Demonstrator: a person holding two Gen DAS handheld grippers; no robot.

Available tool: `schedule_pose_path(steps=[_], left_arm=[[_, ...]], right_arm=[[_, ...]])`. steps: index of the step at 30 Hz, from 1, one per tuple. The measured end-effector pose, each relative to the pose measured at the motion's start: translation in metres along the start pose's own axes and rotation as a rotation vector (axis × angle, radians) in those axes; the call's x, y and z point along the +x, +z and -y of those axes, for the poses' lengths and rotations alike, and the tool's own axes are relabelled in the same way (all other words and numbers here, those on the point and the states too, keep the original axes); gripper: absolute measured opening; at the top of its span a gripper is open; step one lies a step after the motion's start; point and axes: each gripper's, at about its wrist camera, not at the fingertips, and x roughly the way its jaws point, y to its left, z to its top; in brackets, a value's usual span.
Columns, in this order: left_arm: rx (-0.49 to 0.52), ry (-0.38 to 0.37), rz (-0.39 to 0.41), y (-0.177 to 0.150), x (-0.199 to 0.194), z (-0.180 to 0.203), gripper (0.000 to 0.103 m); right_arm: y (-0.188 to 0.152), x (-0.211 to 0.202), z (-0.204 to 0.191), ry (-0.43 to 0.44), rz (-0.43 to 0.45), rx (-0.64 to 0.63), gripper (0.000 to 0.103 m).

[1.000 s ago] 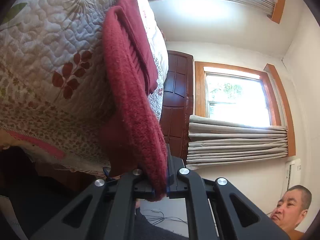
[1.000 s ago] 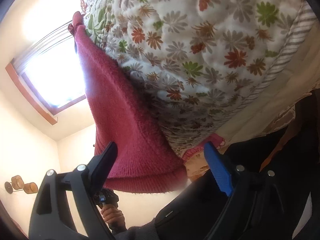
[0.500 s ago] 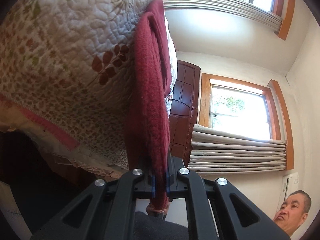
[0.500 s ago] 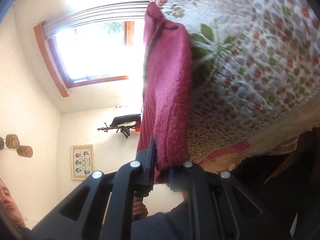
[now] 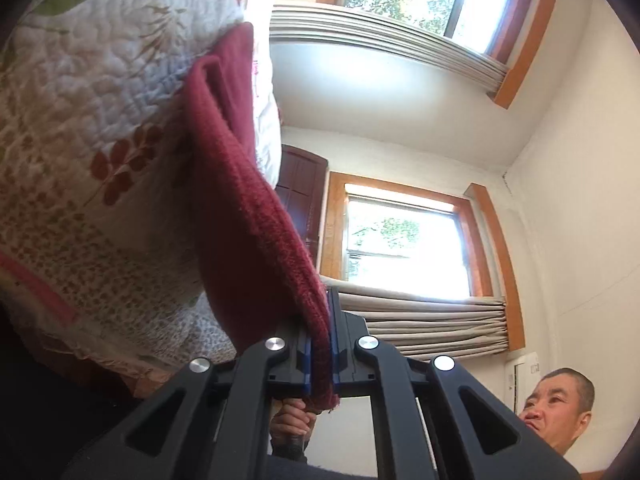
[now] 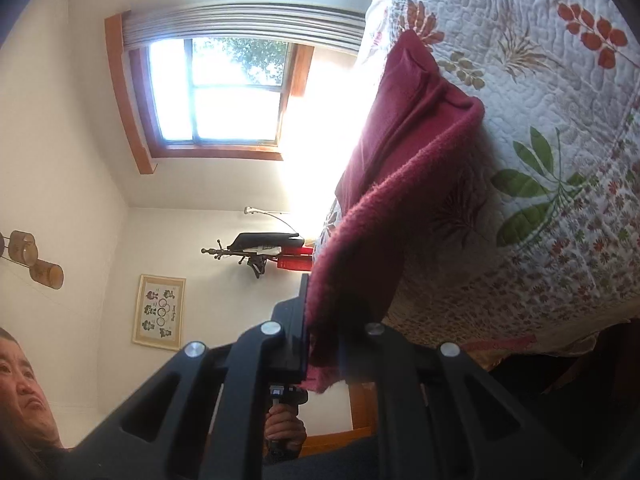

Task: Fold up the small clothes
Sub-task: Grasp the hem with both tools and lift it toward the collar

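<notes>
A dark red knitted garment [image 5: 240, 200] lies on a quilted floral bedspread [image 5: 92, 128] and is lifted at one edge. My left gripper [image 5: 319, 344] is shut on that edge, with cloth pinched between its blue pads. In the right wrist view the same red garment [image 6: 400, 168] rises from the bedspread [image 6: 560, 120] in a fold. My right gripper [image 6: 324, 344] is shut on another corner of it. The far part of the garment still rests on the bed.
The bed's edge with a pink trim [image 5: 40, 280] drops away near the grippers. Windows [image 5: 400, 256] with a curtain and a dark wooden door [image 5: 300, 200] stand behind. A person's hand [image 6: 284, 432] holds a handle below. A coat stand [image 6: 256, 256] and a picture [image 6: 160, 312] are on the far wall.
The right gripper went from open to shut on the garment's hem a second ago. Both grippers have since lifted the red cloth, and both views have swung across the bed.
</notes>
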Motion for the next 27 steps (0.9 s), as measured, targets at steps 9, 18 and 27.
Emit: schedule_pose_path(steps=[9,18,27], left_arm=[[-0.011,-0.084,0.010,0.066,0.035,0.029,0.006],[-0.045,-0.047,0.020,0.149,0.072,0.020,0.006],[-0.104,0.088,0.045,0.222,0.114,-0.016,0.006]], right_arm=[[0.042,0.028,-0.037,-0.034,0.059,-0.025,0.009],[0.104,0.075,-0.048,-0.156,0.090,-0.027,0.009],[0.179,0.143,-0.016,-0.289,0.043,0.015,0.009]])
